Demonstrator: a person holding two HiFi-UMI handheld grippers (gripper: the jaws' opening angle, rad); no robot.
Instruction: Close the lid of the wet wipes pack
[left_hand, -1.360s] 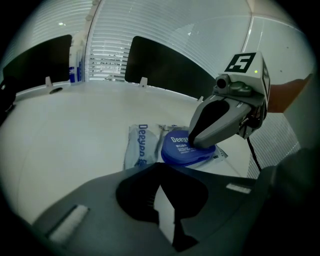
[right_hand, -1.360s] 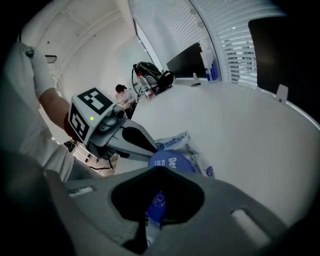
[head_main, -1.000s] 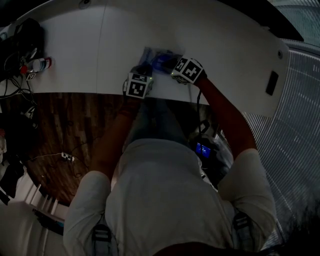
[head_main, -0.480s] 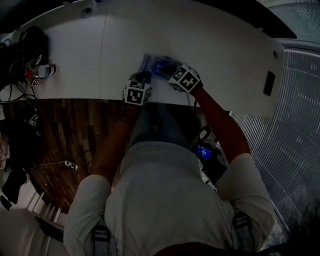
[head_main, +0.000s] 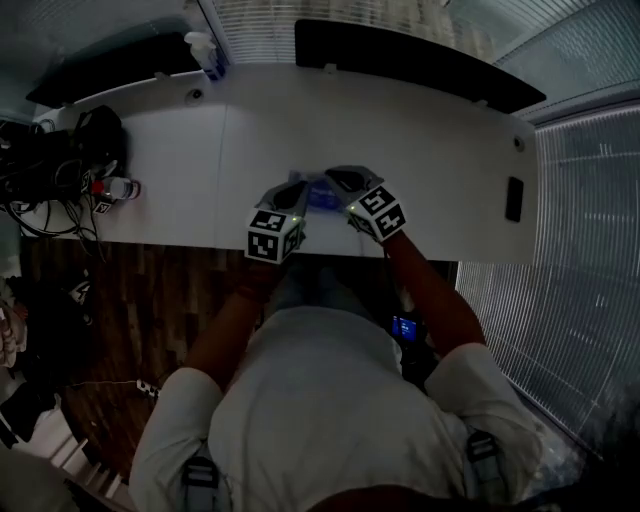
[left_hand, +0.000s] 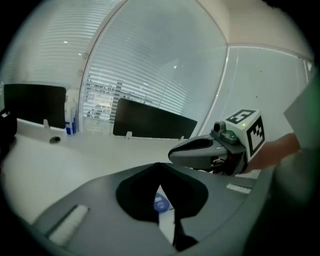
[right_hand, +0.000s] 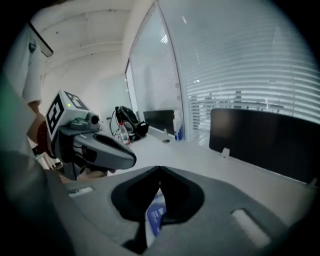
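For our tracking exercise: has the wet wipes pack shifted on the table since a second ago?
No. The pack still lies just behind the table's front edge, as before.

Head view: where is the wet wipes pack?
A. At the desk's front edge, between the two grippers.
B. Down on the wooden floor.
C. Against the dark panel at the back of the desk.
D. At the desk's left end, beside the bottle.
A: the wet wipes pack shows at the front edge of the white desk, with the left gripper on one side and the right gripper on the other.
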